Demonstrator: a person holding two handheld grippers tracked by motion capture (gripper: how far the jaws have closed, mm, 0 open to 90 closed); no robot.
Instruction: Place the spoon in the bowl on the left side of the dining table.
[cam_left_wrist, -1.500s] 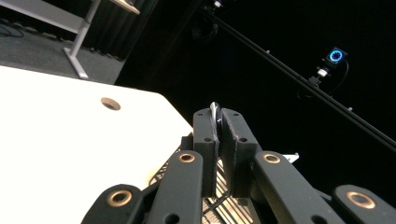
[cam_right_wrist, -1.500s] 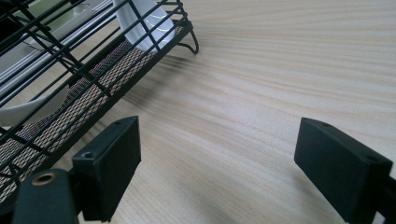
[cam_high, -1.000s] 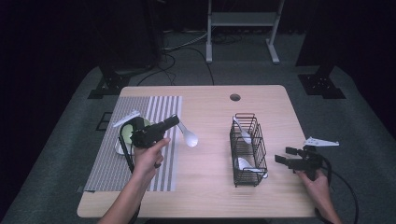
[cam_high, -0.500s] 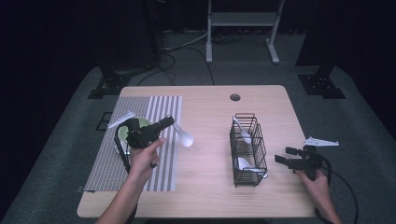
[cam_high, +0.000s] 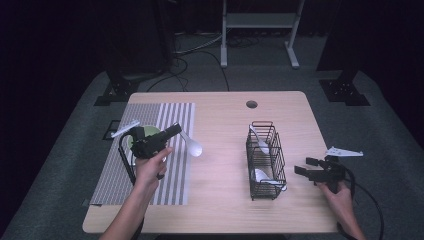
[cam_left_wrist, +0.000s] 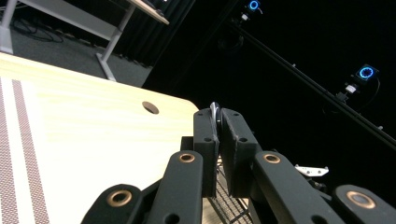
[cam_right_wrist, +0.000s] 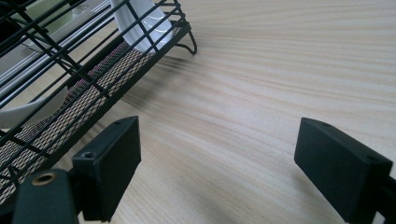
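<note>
Two forearms reach in from the near edge of the worktop, each hand carrying a black two-jaw gripper.

The left hand (cam_high: 150, 167) holds the black left gripper (cam_high: 176, 129) raised and tilted up towards the far right corner, its jaws pressed together on a thin white sliver (too narrow between the pads to tell more). The right hand (cam_high: 337, 192) rests near the right edge, its black right gripper (cam_high: 305, 166) level and pointing left, jaws spread wide with nothing between them.
</note>
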